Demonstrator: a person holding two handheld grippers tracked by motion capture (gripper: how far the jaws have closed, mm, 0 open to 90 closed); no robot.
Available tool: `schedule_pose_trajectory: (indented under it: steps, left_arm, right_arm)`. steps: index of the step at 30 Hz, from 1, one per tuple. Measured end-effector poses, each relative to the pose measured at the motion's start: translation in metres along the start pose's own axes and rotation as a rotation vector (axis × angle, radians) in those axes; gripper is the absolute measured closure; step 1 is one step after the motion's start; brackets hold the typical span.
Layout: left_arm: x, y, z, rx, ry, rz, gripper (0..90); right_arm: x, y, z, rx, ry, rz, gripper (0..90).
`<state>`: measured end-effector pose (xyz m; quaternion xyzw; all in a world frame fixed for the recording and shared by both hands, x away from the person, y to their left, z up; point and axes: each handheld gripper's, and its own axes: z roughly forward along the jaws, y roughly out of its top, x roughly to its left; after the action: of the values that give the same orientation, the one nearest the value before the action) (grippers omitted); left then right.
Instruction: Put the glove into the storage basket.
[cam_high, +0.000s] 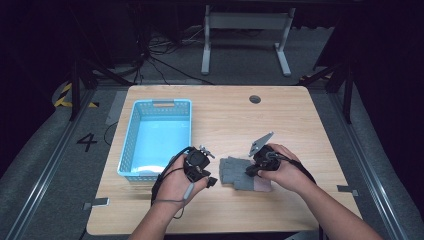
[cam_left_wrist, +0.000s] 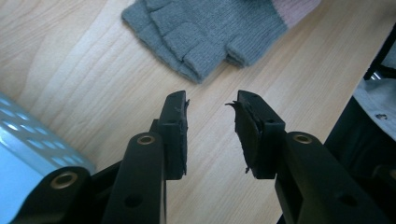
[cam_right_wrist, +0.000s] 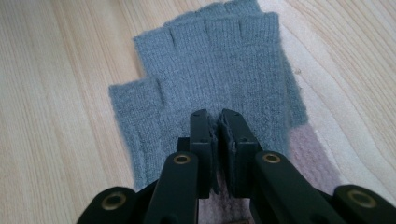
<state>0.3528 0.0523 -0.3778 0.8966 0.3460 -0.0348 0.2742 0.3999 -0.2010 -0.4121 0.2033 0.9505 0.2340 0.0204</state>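
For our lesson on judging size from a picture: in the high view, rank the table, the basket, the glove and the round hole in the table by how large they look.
1. Table
2. Basket
3. Glove, partly covered by the right gripper
4. Hole

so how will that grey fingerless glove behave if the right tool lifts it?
Probably floppy: the grey glove is soft knit lying flat on the table, so the fingers should droop from the pinch. Likely light, and it seems to be a stacked pair, so the lower one may stay behind. The right tool looks pinched on a fold of knit.
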Motion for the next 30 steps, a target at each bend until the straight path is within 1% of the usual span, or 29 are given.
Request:
schedule_pose_trajectory:
  steps: [3, 7, 9, 10, 13, 15, 17, 18, 19, 21, 22, 24, 25, 30]
  left_arm:
    - [0.000, 0.000, 0.001, 0.001, -0.005, 0.000, 65.5]
    - [-0.001, 0.001, 0.005, 0.003, -0.004, 0.004, 65.5]
    - [-0.001, 0.001, 0.007, 0.009, -0.011, 0.010, 68.5]
    - [-0.001, 0.001, 0.008, 0.007, -0.013, 0.011, 70.3]
    - [0.001, 0.001, 0.011, -0.006, 0.003, 0.026, 76.0]
    - [0.001, 0.001, 0.012, -0.012, 0.006, 0.040, 78.3]
    - [0.002, 0.001, 0.015, -0.006, 0.007, 0.055, 79.8]
    - [0.001, 0.001, 0.016, -0.005, 0.004, 0.055, 80.3]
    - [0.001, 0.001, 0.018, 0.000, 0.000, 0.056, 80.7]
    - [0.000, 0.002, 0.021, 0.013, -0.015, 0.056, 82.4]
    - [-0.001, 0.002, 0.023, 0.021, -0.019, 0.056, 83.5]
    - [-0.001, 0.003, 0.027, 0.043, -0.014, 0.064, 85.8]
    - [-0.001, 0.003, 0.029, 0.049, -0.015, 0.060, 86.6]
    - [0.000, 0.005, 0.039, 0.084, -0.004, 0.070, 88.8]
  right_arm:
    - [0.002, -0.001, -0.003, -0.028, -0.004, 0.001, 78.6]
    - [0.004, -0.005, -0.012, -0.084, -0.022, 0.013, 75.5]
    - [0.005, -0.009, -0.018, -0.106, -0.035, 0.028, 75.0]
    - [0.006, -0.011, -0.021, -0.117, -0.041, 0.043, 75.0]
    - [0.008, -0.019, -0.031, -0.154, -0.073, 0.075, 73.8]
    - [0.008, -0.024, -0.037, -0.177, -0.084, 0.094, 72.7]
    - [0.007, -0.031, -0.042, -0.205, -0.092, 0.118, 72.2]
    - [0.006, -0.034, -0.044, -0.201, -0.095, 0.128, 72.0]
    - [0.005, -0.037, -0.046, -0.188, -0.106, 0.134, 72.1]
    - [0.002, -0.045, -0.049, -0.182, -0.133, 0.158, 73.0]
    - [0.000, -0.048, -0.050, -0.177, -0.134, 0.178, 73.3]
    - [-0.001, -0.054, -0.050, -0.164, -0.130, 0.190, 74.5]
    - [-0.001, -0.057, -0.050, -0.159, -0.129, 0.195, 74.6]
    - [-0.003, -0.069, -0.050, -0.133, -0.122, 0.207, 75.8]
